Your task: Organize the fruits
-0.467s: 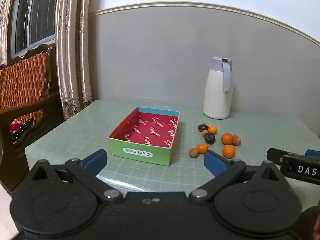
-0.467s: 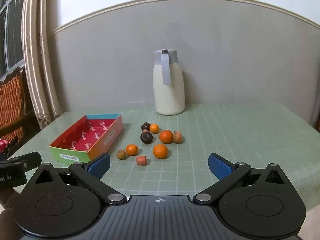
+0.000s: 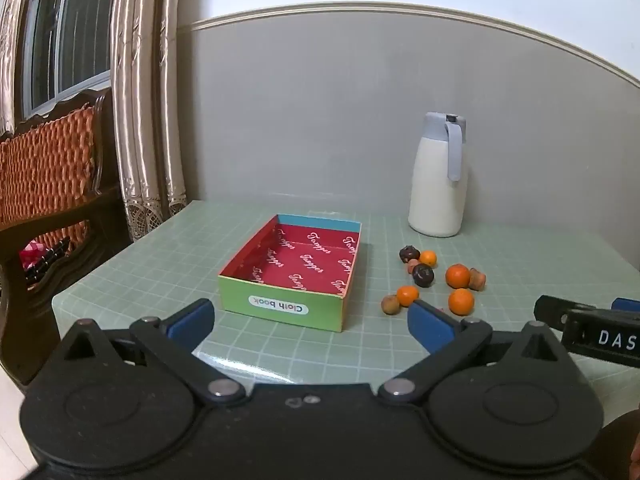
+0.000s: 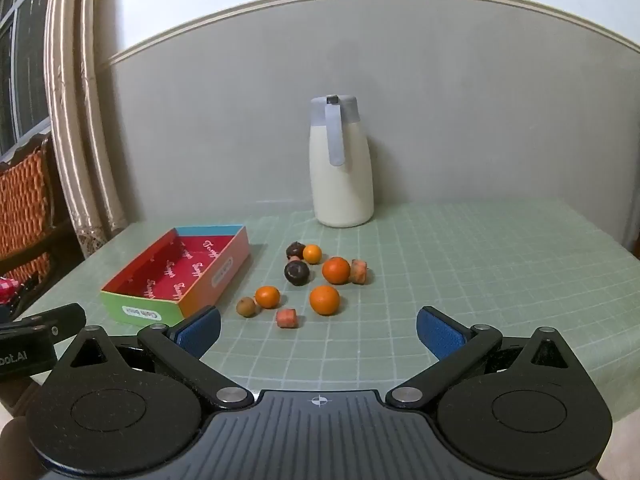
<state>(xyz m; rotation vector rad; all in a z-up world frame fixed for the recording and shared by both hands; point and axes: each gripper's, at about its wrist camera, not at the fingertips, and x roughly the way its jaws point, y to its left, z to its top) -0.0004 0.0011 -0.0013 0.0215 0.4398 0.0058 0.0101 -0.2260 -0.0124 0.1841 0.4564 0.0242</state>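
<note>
**Nothing sorted yet, fruit all on the table**

The red-lined cardboard box (image 4: 176,276) with green front sits empty on the pale green gridded table (image 4: 460,264). Left gripper (image 3: 310,320) and right gripper (image 4: 318,330) both gape, holding nothing. Small oranges and dark fruits (image 4: 308,280) lie clustered right of the box. Against the earlier frame, nothing visibly differs.

A shallow open box (image 4: 176,276) with a red printed lining sits empty on the table. Just right of it lies a loose cluster of fruits (image 4: 304,284): four oranges, two dark round ones, and small brownish and pinkish pieces.
</note>
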